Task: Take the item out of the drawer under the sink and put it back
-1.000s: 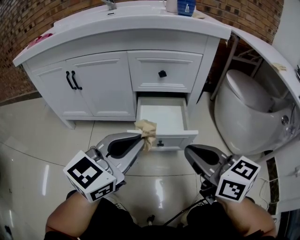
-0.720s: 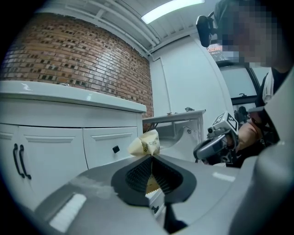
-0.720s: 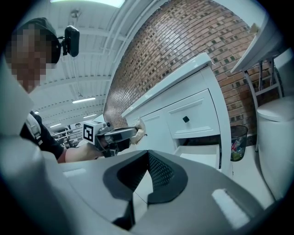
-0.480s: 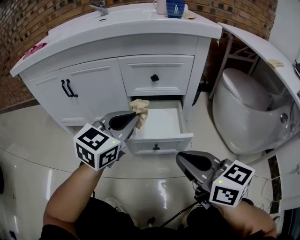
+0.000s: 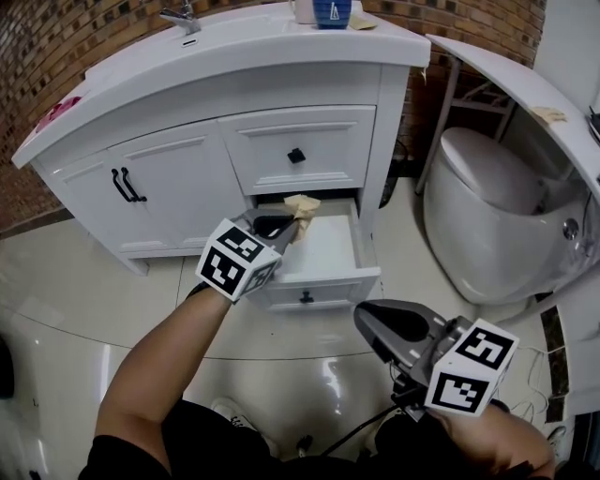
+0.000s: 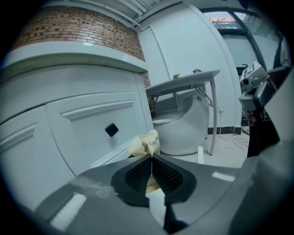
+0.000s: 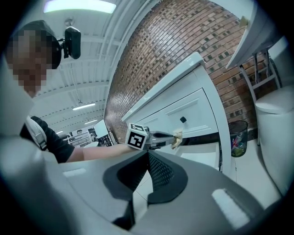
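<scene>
The open drawer (image 5: 323, 277) stuck out from the vanity (image 5: 396, 141) under a shut drawer (image 5: 296, 150) and right of the double doors (image 5: 141, 187) — the toilet (image 5: 487, 206) stood further right. The left hand-held gripper (image 5: 287, 222) reached over the back of the open drawer, with the crumpled packet (image 5: 302, 204) between its jaws. The right hand-held gripper (image 5: 364, 315) hung in front of that drawer, nearer the person. A cup (image 5: 333, 11) sat at the back of the worktop (image 5: 281, 47).

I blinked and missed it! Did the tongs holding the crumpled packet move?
Yes. The left tongs carried the packet from beside the open drawer's front panel to over its back end, closer to the cabinet.
</scene>
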The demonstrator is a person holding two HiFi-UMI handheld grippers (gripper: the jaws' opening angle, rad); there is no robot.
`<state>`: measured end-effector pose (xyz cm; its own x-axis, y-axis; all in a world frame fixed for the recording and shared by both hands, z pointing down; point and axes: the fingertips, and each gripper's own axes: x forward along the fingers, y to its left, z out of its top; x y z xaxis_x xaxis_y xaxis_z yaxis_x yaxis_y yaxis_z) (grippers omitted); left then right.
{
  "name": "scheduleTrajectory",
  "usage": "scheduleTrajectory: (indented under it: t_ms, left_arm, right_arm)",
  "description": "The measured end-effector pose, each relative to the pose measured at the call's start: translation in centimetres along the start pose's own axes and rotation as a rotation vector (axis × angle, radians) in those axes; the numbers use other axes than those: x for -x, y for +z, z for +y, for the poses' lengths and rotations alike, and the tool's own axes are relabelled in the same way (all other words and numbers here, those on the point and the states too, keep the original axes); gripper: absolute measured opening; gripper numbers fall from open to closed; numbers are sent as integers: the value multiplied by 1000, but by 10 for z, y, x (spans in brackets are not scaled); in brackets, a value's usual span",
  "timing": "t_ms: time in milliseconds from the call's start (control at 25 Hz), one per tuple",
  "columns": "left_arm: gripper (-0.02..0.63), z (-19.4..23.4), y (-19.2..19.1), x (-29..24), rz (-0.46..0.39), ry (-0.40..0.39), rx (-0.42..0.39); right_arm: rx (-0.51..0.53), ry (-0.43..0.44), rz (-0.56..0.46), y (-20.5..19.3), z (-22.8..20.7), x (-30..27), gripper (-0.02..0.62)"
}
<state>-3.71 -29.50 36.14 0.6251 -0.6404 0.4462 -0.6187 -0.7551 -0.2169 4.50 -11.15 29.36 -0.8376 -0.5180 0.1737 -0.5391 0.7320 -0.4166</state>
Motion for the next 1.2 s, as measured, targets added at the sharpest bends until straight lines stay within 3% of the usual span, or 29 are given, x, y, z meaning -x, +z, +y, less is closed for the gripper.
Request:
scheduleTrajectory:
  t_ms: [240, 560, 840, 1000, 1200]
  left_arm:
    - [12, 11, -49, -53, 213, -50, -102]
    - [14, 7, -88, -101, 376, -171, -239]
    - [18, -6, -119, -122, 460, -260, -359]
    - [28, -5, -128, -126, 497, -258, -370]
    - [43, 4, -121, -124, 470, -225, -335]
  right_arm:
    - [-22, 5, -10, 4, -4, 1, 3]
    - [-43, -4, -22, 11, -16, -1, 3]
    - [-62, -1, -18, 11, -21, -6, 3]
    - [-66, 6, -13, 12, -22, -8, 3]
    - [-63, 9, -10, 11, -20, -8, 3]
